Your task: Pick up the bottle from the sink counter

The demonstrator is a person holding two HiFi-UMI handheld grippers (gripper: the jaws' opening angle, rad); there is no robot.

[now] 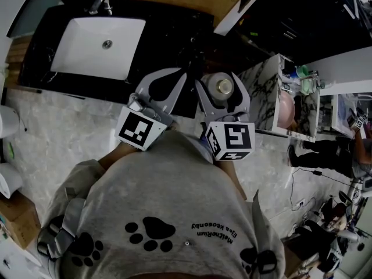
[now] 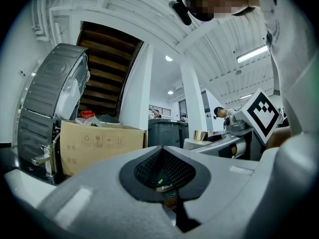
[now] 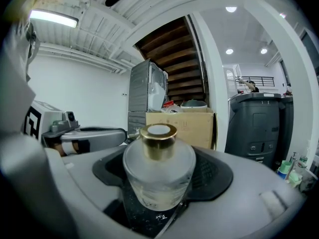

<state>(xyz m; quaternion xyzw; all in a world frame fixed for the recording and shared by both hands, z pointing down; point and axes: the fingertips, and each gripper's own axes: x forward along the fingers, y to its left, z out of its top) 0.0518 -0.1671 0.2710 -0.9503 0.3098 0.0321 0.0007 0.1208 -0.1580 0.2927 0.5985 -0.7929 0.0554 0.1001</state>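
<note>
The bottle (image 1: pixel 224 86) stands upright on the black counter (image 1: pixel 174 34), close to its front edge and well to the right of the white sink (image 1: pixel 75 51). The right gripper (image 1: pixel 221 80) has its jaws spread wide round the bottle, one on each side; dark pad shows past the glass on both sides, and speckled counter shows under its base. Whether the pads touch the glass I cannot tell. The left gripper (image 1: pixel 173 74) sits just beside it on the sink side, jaws pressed together with nothing between them. To the right, a marble-patterned cabinet (image 1: pixel 264 97) stands near the counter's end. Bare counter lies beyond the bottle and between it and the sink. Pale floor (image 1: pixel 70 132) runs below the front edge.
</note>
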